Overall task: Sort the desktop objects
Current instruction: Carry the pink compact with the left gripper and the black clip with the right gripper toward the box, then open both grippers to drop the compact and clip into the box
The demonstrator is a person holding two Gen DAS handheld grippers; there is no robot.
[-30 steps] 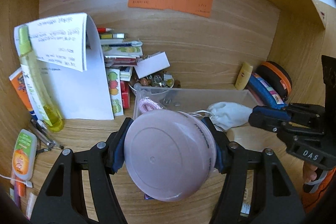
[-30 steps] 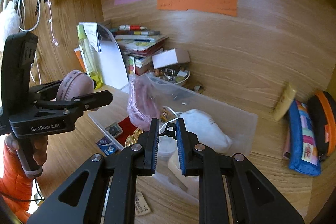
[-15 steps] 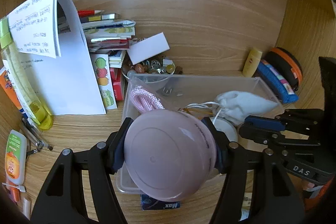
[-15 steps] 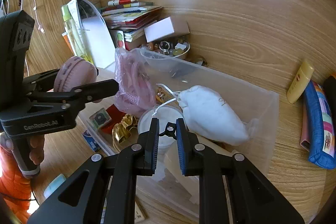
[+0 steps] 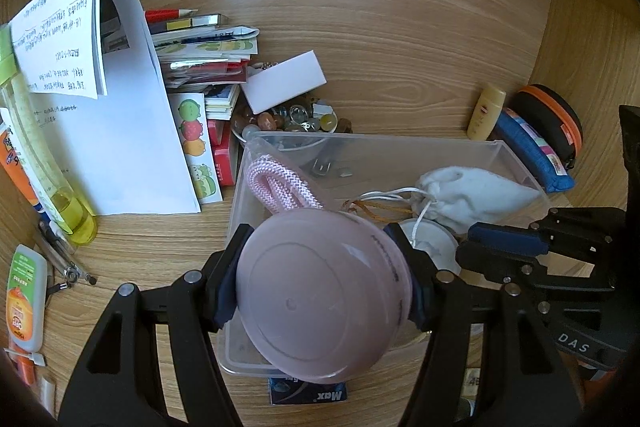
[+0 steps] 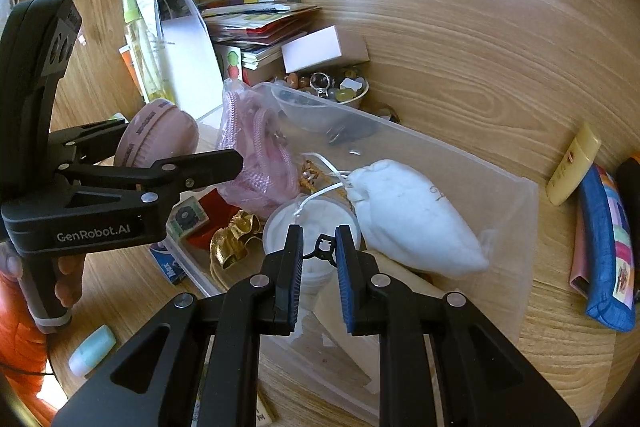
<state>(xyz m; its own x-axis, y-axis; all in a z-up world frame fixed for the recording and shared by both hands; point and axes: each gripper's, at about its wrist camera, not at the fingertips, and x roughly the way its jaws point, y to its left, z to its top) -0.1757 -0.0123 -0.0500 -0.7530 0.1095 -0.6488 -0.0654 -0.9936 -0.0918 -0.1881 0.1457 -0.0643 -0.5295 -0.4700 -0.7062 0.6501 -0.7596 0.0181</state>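
Observation:
My left gripper [image 5: 316, 241] is shut on a round pink case [image 5: 320, 291], held above the near left corner of a clear plastic bin [image 5: 360, 147]. In the right wrist view the pink case [image 6: 160, 131] hangs left of the bin [image 6: 500, 227]. My right gripper [image 6: 318, 239] is shut on a small black clip [image 6: 324, 247] over the bin, just above a white round lid [image 6: 316, 219]. In the bin lie a white drawstring pouch [image 6: 412, 223], a pink cord [image 5: 280, 183] in a bag and gold trinkets [image 6: 234, 239].
Behind the bin are a bowl of beads [image 5: 296, 119], a white box [image 5: 284, 81], stacked books [image 5: 208, 55] and folded papers [image 5: 112, 131]. A yellow tube [image 5: 486, 111], blue pouch [image 5: 532, 151] and orange-rimmed case [image 5: 552, 119] lie right. Bottles [image 5: 24, 295] crowd the left.
Both grippers have sunk and come closer over the bin, which now fills more of each view. The pink case and the black clip stay gripped.

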